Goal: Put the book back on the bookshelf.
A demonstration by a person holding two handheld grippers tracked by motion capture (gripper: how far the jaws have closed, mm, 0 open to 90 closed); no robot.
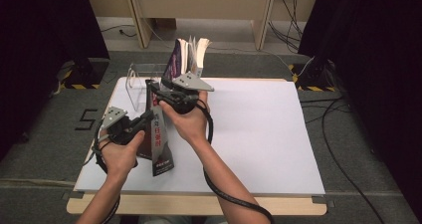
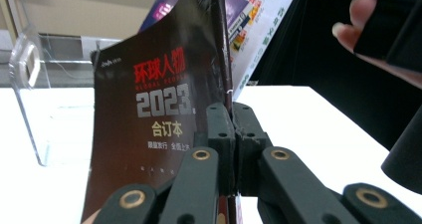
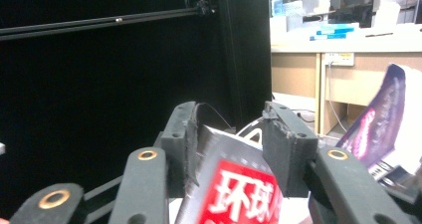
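Currently, item by item:

Left tool [image 2: 233, 134]: jaws pressed together on the spine edge of a dark magazine [image 2: 149, 114], gripping it low down; in the high view this tool [image 1: 130, 126] sits near the worktop's left edge.

Right tool [image 3: 234, 144]: jaws set apart, straddling the magazine's top edge, whose red-and-white lettering rises between them; whether the pads actually press the paper cannot be told. In the high view it [image 1: 171, 95] sits just behind the left tool.

Magazine: bound volume, black cover, held upright over the left part of the worktop [image 1: 259, 134], its lower end toward the near edge.

Clear acrylic stand [image 1: 133, 82]: far left corner of the worktop, just beyond the magazine, apparently empty.

Second magazine [image 1: 189, 57]: purple cover, pages fanned, standing at the worktop's far edge behind the stand.

Step in hand, by judgement: magazine lifted and steadied by both tools, ready for carrying to the stand.

Next move calls for: keeping the volume vertical, swinging it toward the far left corner, lining its lower edge with the stand's opening, lowering before either tool lets go.
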